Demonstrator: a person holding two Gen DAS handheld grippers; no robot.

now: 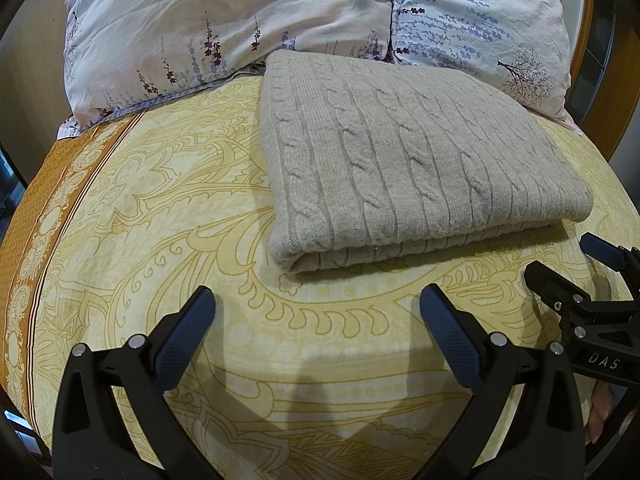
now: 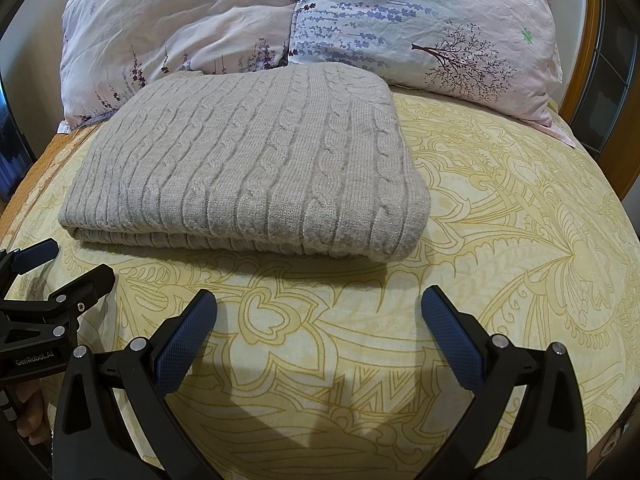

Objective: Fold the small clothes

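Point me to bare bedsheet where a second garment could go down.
Bare sheet lies between the folded sweater and both open grippers, left gripper and right gripper. More room lies right of the sweater in the right wrist view. Crowded behind: pillows meet the sweater.

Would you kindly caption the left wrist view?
Open left gripper before folded grey cable-knit sweater on yellow patterned bedsheet.

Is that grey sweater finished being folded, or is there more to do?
It looks done: the grey sweater lies in a neat layered rectangle on the yellow bedsheet, below the pillows. Nothing is in hand; the left tongs and right tongs are both open, short of it. No other clothes are visible.
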